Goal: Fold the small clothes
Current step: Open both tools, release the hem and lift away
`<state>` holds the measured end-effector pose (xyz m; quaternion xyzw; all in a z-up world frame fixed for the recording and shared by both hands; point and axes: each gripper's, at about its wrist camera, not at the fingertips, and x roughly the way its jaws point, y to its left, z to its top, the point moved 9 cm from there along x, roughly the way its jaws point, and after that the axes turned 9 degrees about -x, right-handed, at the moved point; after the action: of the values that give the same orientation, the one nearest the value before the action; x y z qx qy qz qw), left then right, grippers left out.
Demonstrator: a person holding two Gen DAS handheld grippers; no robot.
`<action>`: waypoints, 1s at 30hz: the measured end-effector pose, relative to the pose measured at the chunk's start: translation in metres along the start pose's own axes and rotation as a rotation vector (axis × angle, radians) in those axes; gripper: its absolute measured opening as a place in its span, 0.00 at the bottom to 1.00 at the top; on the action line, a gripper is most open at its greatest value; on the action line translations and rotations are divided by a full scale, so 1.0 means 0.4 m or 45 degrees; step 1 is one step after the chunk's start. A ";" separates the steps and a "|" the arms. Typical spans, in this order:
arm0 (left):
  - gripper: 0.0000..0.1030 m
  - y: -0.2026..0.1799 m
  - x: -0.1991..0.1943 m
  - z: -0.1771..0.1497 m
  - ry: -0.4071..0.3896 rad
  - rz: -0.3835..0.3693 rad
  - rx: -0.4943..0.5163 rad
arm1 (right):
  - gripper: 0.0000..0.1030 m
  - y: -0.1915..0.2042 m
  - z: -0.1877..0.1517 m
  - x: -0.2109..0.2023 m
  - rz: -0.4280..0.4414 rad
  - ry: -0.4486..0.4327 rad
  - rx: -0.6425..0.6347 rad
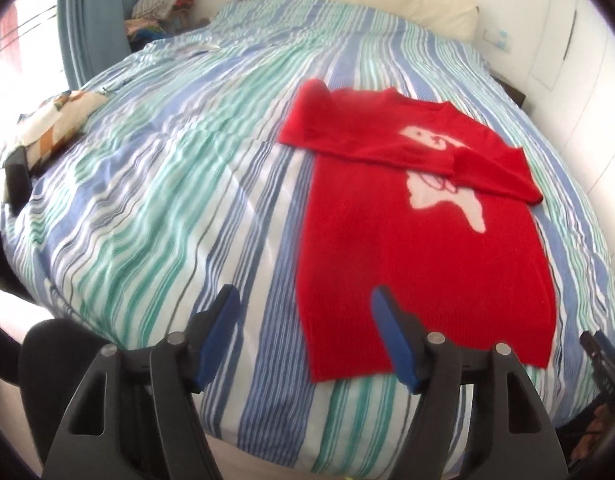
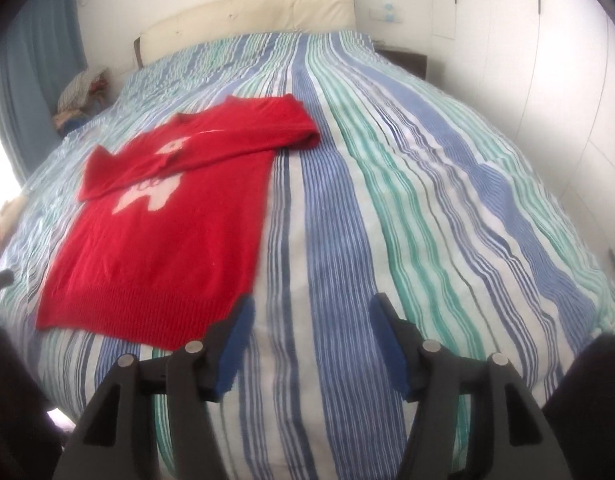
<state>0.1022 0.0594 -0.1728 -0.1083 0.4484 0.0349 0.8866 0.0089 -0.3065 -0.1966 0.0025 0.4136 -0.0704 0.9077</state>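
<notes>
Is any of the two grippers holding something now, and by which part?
Nothing is held. The left gripper and right gripper are both open and empty above the red sweater.

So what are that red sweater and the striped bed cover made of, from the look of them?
The red sweater looks like a soft matte knit, perhaps wool or acrylic: ribbed rows show along its hem, and the pale animal figure seems knitted in. The striped bed cover looks like thin woven cotton or a blend: it lies smooth with fine wrinkles and no sheen. The exact fibre of either cannot be told.
</notes>
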 end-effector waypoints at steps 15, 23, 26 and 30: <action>0.80 0.011 -0.012 -0.020 -0.252 0.181 0.101 | 0.58 0.031 0.016 0.002 0.040 0.010 -0.085; 0.81 0.020 0.001 -0.007 -0.260 0.190 0.079 | 0.71 0.232 0.355 0.103 0.252 -0.045 -0.695; 0.84 0.035 0.001 -0.006 -0.262 0.212 0.068 | 0.71 0.372 0.410 0.205 0.330 0.006 -0.991; 0.84 0.055 0.023 -0.006 -0.208 0.214 0.025 | 0.60 0.477 0.411 0.415 0.407 0.292 -0.955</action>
<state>0.1021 0.0801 -0.1851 -0.0584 0.3824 0.1136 0.9151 0.2644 -0.1487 -0.2234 -0.2562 0.5031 0.2275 0.7934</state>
